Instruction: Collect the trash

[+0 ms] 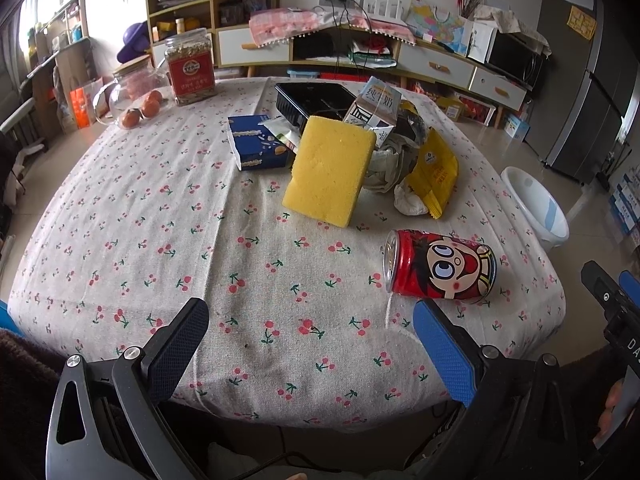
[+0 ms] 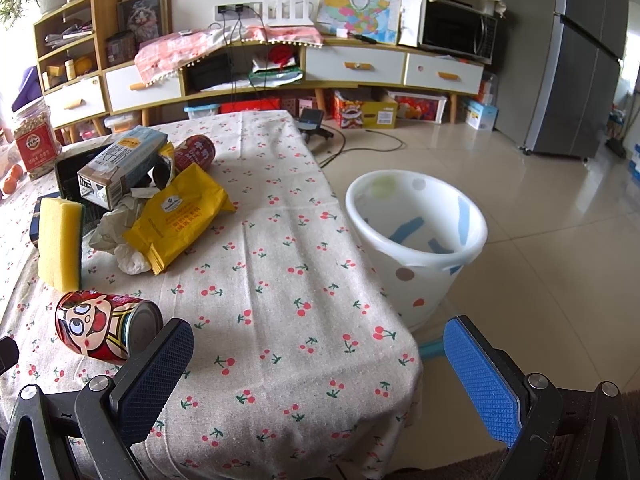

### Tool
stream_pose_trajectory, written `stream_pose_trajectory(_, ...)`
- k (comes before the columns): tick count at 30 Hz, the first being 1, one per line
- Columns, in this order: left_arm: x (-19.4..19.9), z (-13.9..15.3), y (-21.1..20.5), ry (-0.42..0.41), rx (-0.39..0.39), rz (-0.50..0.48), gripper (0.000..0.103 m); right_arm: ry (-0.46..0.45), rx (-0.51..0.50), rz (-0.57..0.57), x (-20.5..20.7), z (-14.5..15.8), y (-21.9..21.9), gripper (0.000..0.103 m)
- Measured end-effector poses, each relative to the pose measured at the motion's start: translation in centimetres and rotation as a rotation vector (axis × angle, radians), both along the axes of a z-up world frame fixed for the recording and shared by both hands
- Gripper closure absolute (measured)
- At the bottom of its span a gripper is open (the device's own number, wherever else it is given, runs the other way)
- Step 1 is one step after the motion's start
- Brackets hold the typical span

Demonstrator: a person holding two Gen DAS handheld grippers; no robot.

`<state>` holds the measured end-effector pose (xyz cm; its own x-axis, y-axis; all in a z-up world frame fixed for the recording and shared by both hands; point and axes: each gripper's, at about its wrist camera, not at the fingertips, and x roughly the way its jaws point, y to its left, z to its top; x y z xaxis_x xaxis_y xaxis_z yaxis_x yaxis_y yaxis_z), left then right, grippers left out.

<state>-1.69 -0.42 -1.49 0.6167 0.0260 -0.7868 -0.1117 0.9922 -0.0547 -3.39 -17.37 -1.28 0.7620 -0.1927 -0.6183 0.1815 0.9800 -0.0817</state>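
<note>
Both tongs stand apart and hold nothing: the left tongs (image 1: 312,344) over the near edge of the cherry-print surface (image 1: 160,216), the right tongs (image 2: 320,376) at its near right corner. A red cartoon can (image 1: 440,266) lies on its side just beyond. Farther off, a yellow sponge (image 1: 330,170) leans on a heap with a milk carton (image 1: 376,110) and a yellow wrapper (image 1: 434,172). A white bin (image 2: 416,240) stands on the floor, right of the surface.

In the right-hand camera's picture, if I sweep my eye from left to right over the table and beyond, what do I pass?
Yellow sponge → cartoon can → yellow snack bag → bare cherry-print tablecloth → white bin on the floor → grey fridge.
</note>
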Motion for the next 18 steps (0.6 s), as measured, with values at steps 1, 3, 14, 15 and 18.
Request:
stream_pose_trajectory(1, 0.0, 0.0, -0.1, 0.003, -0.002, -0.001, 0.000, 0.001, 0.000, 0.000, 0.0, 0.0, 0.0, 0.000)
stream_pose_trajectory(3, 0.1, -0.1, -0.2, 0.010, -0.006, -0.005, 0.000, 0.001, 0.000, 0.000, 0.0, 0.0, 0.0, 0.000)
stream_pose_trajectory(14, 1.2, -0.8, -2.0, 0.065, -0.059, -0.080, 0.000, 0.009, 0.015, -0.020, -0.2, 0.0, -1.1, 0.000)
stream_pose_trajectory(15, 1.4, -1.0, -2.3, 0.078, -0.073, -0.090, 0.000, 0.009, 0.020, -0.025, -0.3, 0.0, -1.3, 0.000)
stream_pose_trajectory(18, 2.0, -1.5, -3.4, 0.110, -0.122, -0.121, 0.000, 0.014, 0.041, -0.041, -0.4, 0.1, -2.0, 0.000)
